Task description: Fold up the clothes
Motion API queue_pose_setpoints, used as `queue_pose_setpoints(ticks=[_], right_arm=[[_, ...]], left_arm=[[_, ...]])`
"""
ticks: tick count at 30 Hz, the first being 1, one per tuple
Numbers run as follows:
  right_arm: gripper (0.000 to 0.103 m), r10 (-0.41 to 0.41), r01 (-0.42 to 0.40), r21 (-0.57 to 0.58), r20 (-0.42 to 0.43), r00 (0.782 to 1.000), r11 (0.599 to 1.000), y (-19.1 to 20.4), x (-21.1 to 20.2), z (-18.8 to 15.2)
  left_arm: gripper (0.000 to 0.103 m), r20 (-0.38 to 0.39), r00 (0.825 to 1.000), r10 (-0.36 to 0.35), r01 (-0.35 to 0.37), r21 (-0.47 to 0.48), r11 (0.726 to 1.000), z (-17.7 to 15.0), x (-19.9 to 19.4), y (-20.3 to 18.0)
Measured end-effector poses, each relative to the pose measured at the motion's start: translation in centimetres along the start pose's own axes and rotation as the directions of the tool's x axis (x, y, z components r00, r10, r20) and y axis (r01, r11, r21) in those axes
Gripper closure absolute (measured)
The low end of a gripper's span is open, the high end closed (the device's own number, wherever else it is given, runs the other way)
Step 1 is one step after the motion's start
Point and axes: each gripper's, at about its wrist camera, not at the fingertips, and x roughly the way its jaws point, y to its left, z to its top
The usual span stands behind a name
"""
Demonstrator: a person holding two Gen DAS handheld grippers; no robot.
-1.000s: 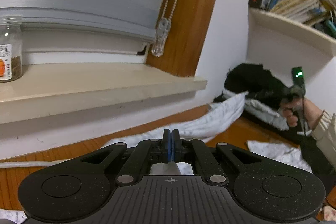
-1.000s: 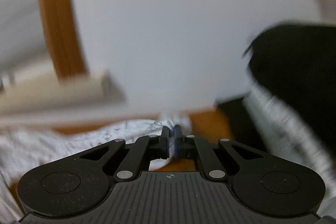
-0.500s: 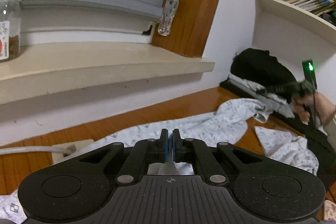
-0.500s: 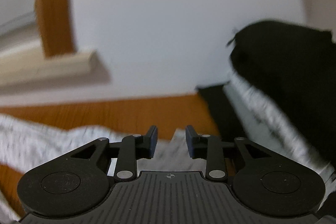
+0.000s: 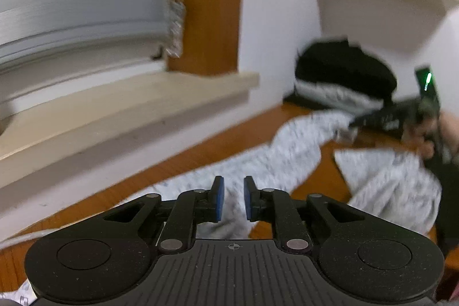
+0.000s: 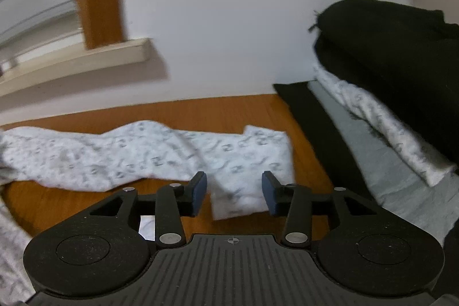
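- A wooden floor is seen under a white wall, with a window sill at the left.
- A stack of folded clothes, black on top with printed white and grey layers beneath, is seen at the right against the wall.
- A white garment with a grey print is laid out along the floor; one end lies just in front of the right hand-held gripper, the rest stretches away to the left.
- The right hand-held gripper is shown with its blue-padded fingers spread wide; nothing is held between them, and the garment's end is seen in the gap beyond.
- The left hand-held gripper is shown with its fingers parted by a narrow gap; no cloth is clamped, and the garment is seen through the gap on the floor ahead.
- In the left wrist view, which is blurred, the right hand-held gripper is seen at the garment's far end.
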Motion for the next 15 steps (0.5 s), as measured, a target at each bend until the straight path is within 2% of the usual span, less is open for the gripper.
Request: queue_pose_setpoints(ticks=[3, 7, 12, 13, 14, 15], right_arm=[[0.059, 0.006, -0.007, -0.052, -0.010, 1.000, 0.999, 1.1, 0.5, -0.5], [0.059, -0.013, 0.010, -0.091, -0.023, 1.000, 0.996, 1.5, 1.5, -0.8], [0.060, -0.026, 0.024, -0.073, -0.025, 0.999, 0.997, 0.5, 2.5, -1.1], [0.061, -0.024, 0.022, -0.068, -0.027, 0.999, 0.997, 0.3, 2.6, -1.2], [0.062, -0.021, 0.019, -0.064, -0.028, 0.999, 0.998, 0.1, 2.7, -1.2], [0.068, -0.019, 0.018, -0.061, -0.025, 1.000, 0.998, -0.1, 2.7, -1.3]], left_arm=[[0.073, -0.053, 0.998, 0.020, -0.019, 0.028, 0.999, -0.4, 1.5, -0.3], [0.073, -0.100, 0.994, 0.053, -0.049, 0.046, 0.998, -0.7, 3.1, -0.4], [0.073, -0.120, 0.989, 0.082, -0.074, 0.066, 0.995, 0.2, 4.4, -0.3], [0.073, -0.126, 0.988, 0.086, -0.076, 0.077, 0.994, 0.3, 4.7, -0.5], [0.078, -0.131, 0.987, 0.090, -0.078, 0.089, 0.993, 0.3, 5.0, -0.6], [0.085, -0.137, 0.986, 0.094, -0.080, 0.101, 0.992, 0.4, 5.3, -0.8]])
